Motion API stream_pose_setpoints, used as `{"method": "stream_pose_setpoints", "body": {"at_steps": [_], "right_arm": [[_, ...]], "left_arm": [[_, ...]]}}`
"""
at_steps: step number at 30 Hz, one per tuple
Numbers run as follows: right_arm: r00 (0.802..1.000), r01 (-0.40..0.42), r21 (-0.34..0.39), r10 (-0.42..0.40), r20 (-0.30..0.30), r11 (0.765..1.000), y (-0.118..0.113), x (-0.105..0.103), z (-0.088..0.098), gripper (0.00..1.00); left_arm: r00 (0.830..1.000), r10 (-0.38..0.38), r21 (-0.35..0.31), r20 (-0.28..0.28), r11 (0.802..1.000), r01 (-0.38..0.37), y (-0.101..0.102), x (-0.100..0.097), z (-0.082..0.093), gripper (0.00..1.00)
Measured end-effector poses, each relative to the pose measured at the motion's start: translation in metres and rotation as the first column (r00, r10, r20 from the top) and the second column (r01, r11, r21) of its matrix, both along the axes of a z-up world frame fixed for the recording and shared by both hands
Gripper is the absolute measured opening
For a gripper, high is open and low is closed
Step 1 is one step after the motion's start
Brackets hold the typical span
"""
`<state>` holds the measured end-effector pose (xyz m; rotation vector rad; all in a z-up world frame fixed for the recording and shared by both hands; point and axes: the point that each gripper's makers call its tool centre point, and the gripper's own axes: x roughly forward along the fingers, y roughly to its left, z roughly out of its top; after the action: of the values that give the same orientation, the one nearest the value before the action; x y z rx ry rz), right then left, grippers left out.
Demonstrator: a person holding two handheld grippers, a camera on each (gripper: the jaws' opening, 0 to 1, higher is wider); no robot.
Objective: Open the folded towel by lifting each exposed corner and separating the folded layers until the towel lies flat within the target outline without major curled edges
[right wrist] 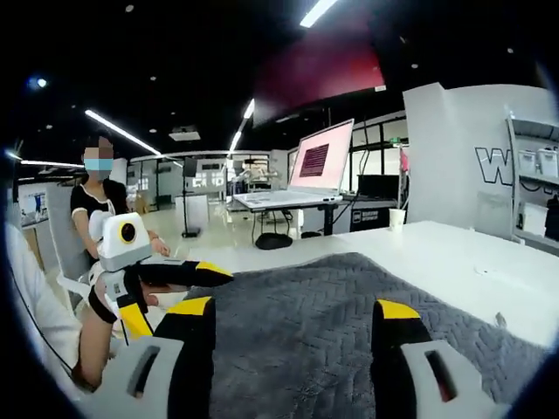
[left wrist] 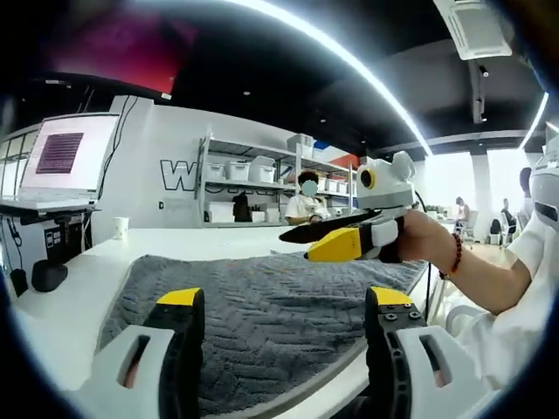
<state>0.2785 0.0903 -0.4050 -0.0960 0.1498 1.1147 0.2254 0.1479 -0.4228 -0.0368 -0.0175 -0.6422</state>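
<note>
Grey herringbone-knit towel (left wrist: 262, 323) on white table (left wrist: 218, 240), left gripper (left wrist: 284, 301) and right gripper (right wrist: 293, 310) both wide-jawed, empty.

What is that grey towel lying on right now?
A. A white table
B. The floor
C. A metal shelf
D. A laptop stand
A: the grey towel is spread over the white table, whose bare surface shows around the cloth in both the left gripper view and the right gripper view.
</note>
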Motion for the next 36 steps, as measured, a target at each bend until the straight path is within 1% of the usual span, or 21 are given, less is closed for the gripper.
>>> {"method": "stream_pose_setpoints", "body": {"at_steps": [5,6,10,11,15,16,17,21,25,26,28,32,34,36], "right_arm": [[0.999,0.027,-0.002,-0.027,0.029,1.000,-0.013,-0.001,0.002,0.72],[0.999,0.027,0.000,-0.027,0.026,1.000,-0.015,-0.003,0.002,0.72],[0.998,0.029,-0.001,-0.029,0.050,1.000,-0.024,-0.011,0.004,0.72],[0.999,0.026,-0.004,-0.026,0.038,1.000,-0.027,-0.013,0.003,0.72],[0.996,0.049,0.007,-0.049,0.073,0.999,-0.043,-0.020,0.008,0.73],[0.996,0.051,0.012,-0.052,0.074,0.999,-0.046,-0.021,0.010,0.72],[0.996,0.057,0.023,-0.059,0.073,0.998,-0.051,-0.022,0.011,0.72],[0.993,0.070,0.027,-0.072,0.090,0.997,-0.062,-0.029,0.014,0.72],[0.990,0.093,0.024,-0.096,0.108,0.995,-0.076,-0.038,0.013,0.73],[0.987,0.100,0.018,-0.101,0.122,0.995,-0.079,-0.040,0.012,0.73],[0.987,0.109,0.014,-0.110,0.118,0.994,-0.086,-0.044,0.009,0.73],[0.975,0.179,0.021,-0.180,0.131,0.984,-0.110,-0.043,0.006,0.73],[0.975,0.174,0.026,-0.176,0.132,0.984,-0.115,-0.047,0.005,0.74],[0.977,0.179,0.047,-0.183,0.112,0.983,-0.123,-0.051,0.005,0.73]], "left_arm": [[1.000,-0.017,0.004,0.011,1.000,0.017,-0.007,-0.002,0.002,0.75],[1.000,-0.020,0.003,0.010,1.000,0.020,-0.008,-0.002,0.003,0.75],[1.000,-0.030,-0.009,0.009,1.000,0.030,-0.013,-0.002,0.005,0.75],[0.999,-0.031,-0.007,0.017,0.999,0.031,-0.015,-0.003,0.006,0.75],[0.999,-0.044,-0.003,0.027,0.999,0.044,-0.021,-0.005,0.010,0.75],[0.998,-0.048,-0.002,0.029,0.999,0.049,-0.022,-0.006,0.011,0.75],[0.998,-0.057,0.002,0.032,0.998,0.057,-0.025,-0.007,0.011,0.75],[0.996,-0.088,-0.001,0.035,0.996,0.088,-0.032,-0.010,0.012,0.74],[0.992,-0.117,-0.008,0.044,0.993,0.117,-0.041,-0.015,0.016,0.75],[0.991,-0.124,-0.004,0.051,0.992,0.125,-0.043,-0.016,0.018,0.75],[0.990,-0.127,0.000,0.055,0.992,0.127,-0.047,-0.018,0.020,0.75],[0.988,-0.146,0.012,0.057,0.989,0.145,-0.055,-0.021,0.021,0.75],[0.986,-0.156,0.014,0.058,0.988,0.156,-0.058,-0.023,0.022,0.75],[0.984,-0.167,0.010,0.060,0.986,0.166,-0.061,-0.024,0.023,0.74]]}}
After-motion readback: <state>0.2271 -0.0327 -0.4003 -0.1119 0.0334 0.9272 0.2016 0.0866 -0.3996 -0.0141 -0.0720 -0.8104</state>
